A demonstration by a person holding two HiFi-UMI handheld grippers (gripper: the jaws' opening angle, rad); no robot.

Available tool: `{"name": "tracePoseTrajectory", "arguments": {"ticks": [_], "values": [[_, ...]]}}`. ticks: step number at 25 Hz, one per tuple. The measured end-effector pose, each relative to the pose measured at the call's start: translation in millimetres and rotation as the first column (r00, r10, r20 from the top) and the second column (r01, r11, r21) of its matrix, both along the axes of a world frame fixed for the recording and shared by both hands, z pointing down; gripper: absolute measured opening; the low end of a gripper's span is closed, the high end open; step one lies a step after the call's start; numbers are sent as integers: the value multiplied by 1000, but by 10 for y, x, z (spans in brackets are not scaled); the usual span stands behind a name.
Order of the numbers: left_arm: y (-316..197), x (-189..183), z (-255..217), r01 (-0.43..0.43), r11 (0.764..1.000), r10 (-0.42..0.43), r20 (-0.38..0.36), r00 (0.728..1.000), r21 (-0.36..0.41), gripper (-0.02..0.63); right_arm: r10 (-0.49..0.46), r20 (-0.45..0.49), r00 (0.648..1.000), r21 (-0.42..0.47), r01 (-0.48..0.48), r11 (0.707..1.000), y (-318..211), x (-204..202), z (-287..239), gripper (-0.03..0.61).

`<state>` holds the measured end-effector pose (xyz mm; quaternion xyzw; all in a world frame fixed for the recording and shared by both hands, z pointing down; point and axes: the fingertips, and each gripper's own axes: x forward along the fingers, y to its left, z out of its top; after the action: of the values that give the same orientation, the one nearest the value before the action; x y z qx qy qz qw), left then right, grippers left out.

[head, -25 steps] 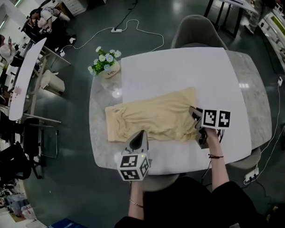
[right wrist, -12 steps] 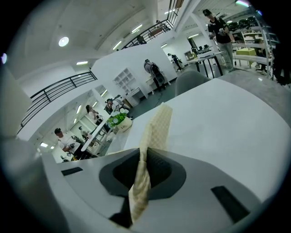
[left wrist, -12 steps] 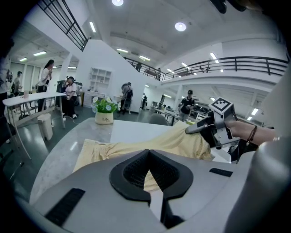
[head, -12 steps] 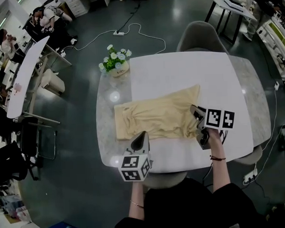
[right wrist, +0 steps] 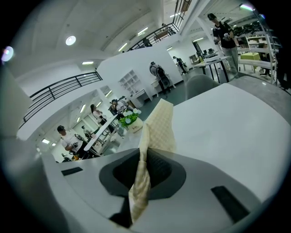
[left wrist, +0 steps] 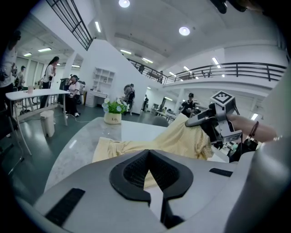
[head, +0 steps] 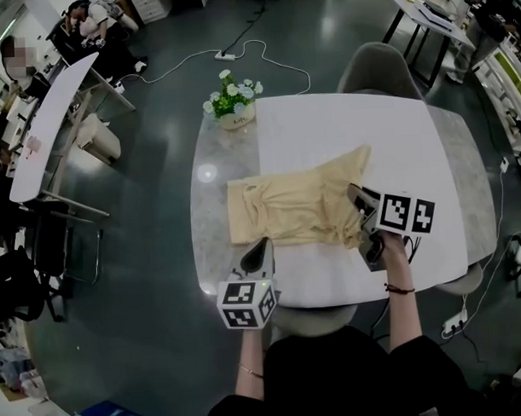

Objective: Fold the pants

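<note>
- Table (head: 212, 226): marble top, the flat work surface; pants + pot both sit on it.
- White mat (head: 343, 127): covers the mid + right of the table, prob. as a clean, smooth fold area. Only the right part of the cloth lies on it; the rest is on bare marble.
- Pants (head: 286, 206): tan, spread lengthwise across the table's near half. Rumpled end (looks like the waist) is to the left, leg end to the right. The right end is raised off the surface bc it's pinched. My read: first fold starting, leg end to go over toward the waist.
- Right gripper (head: 357, 196): jaws nearly closed, clamped on a thin bunch of pants fabric. Its own view shows cloth running btwn the pads and out past the tip. So the pants' right end is in its grip, the rest sloping down-left to the table.
- Left gripper (head: 261, 244): jaws close together, only a thin slit. Tip is at the pants' near edge, approx mid-length, w/ the bulk of the cloth just beyond it. Prob. placed to steady that edge; can't tell if any hem is caught.
- Flower pot (head: 234, 110): far-left table edge, well apart from pants + both grippers, out of the fold's way.
</note>
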<state>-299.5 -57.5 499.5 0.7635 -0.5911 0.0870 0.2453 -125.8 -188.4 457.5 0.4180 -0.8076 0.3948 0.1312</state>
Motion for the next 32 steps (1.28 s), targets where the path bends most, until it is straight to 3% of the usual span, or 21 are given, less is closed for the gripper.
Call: {"name": "tracePoseTrajectory", "arguments": {"ticks": [18,32], "values": [[188,-688,-108,53,998,-53,-7,999,29,8,-75,6,997,56,75,996,126,-914,-303,34],[186,-1001,-27,79,997,-79,-17,997,12,8,-176,-38,984,27,177,984,155,-1643,-100,34]]}}
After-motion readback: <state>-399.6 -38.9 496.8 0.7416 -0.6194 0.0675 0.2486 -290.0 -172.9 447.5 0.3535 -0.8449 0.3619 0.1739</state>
